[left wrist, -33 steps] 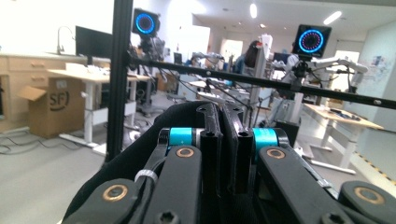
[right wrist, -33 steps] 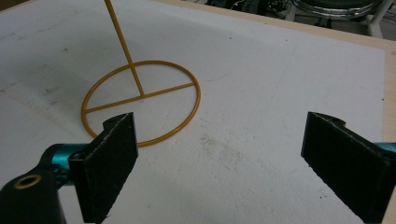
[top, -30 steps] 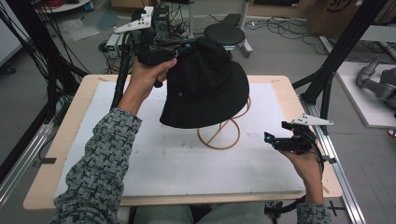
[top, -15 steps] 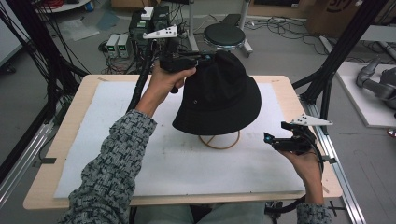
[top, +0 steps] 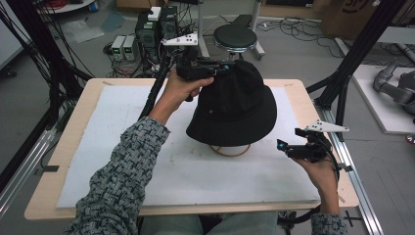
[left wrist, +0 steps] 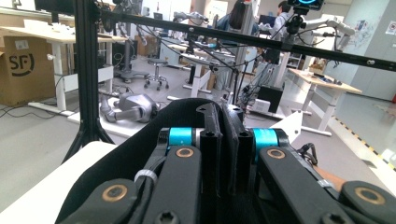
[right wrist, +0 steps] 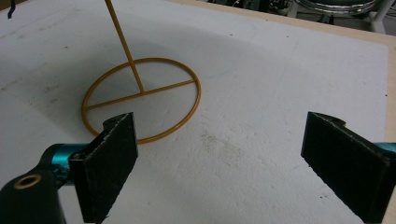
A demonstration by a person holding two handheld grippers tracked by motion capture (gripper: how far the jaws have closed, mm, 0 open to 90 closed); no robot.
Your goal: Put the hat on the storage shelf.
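Jaws of the left gripper point(left wrist: 223, 140) were pressed together on a fold of the black fabric bucket hat point(top: 236, 105), and in the left gripper view the dark cloth stood pinched between the 2 black pads. From the high view, this gripper point(top: 222, 67) held the hat at the far top of its crown, and the hat sat over a thin yellow wire stand point(top: 230, 151) whose ring base showed just under the brim. The stand was on the white foam board point(top: 147, 166) that covered the wooden table point(top: 63, 147).

The right gripper point(right wrist: 219, 154) had its jaws wide apart with nothing between them. Its view showed the ring base point(right wrist: 140, 95) and upright rod of the stand on the board, beyond the pad on the left. From above, it point(top: 283, 146) rested low at the right side of the board, well apart from the hat.
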